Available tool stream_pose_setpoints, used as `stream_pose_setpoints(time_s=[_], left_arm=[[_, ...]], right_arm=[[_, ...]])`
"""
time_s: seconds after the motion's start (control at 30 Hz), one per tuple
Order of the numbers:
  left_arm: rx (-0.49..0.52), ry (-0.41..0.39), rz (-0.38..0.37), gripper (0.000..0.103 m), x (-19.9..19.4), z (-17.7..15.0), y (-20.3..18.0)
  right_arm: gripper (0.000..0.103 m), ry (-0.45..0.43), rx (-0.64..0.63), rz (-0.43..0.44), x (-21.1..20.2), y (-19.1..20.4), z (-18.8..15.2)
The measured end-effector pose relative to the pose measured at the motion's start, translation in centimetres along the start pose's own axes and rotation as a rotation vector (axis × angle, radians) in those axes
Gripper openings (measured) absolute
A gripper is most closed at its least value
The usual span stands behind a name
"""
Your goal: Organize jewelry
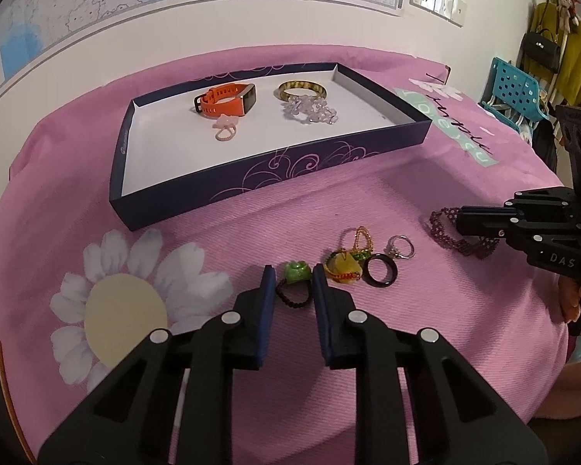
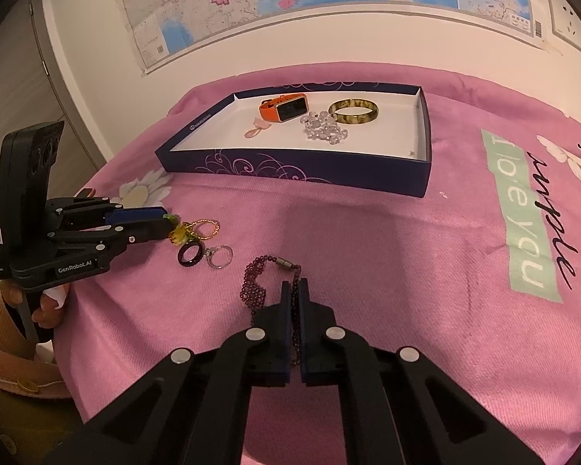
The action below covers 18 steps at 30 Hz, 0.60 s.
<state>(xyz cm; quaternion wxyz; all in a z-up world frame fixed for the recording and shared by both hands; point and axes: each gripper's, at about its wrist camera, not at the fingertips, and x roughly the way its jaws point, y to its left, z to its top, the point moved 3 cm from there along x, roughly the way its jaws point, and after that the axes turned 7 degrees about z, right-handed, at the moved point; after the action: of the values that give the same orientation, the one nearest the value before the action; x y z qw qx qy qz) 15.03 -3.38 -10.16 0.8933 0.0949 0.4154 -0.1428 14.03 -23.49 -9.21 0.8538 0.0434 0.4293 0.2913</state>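
While pink cloth (image 2: 406, 252) lies bare, box wall (image 2: 310, 172) borders.

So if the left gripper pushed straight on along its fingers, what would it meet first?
Probably the pink cloth just past the green ring its pads already pinch; farther on, the box's near wall. Depth is unclear.
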Motion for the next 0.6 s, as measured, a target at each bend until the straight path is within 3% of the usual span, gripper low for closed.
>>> stream_pose_setpoints(time_s=[0.6], left_arm=[[-0.044,-0.039,-0.025,0.02,-1.4,-0.1,0.6]], right_arm=[[0.002,-0.081,-0.032,0.018,-1.9,1.7,1.4]])
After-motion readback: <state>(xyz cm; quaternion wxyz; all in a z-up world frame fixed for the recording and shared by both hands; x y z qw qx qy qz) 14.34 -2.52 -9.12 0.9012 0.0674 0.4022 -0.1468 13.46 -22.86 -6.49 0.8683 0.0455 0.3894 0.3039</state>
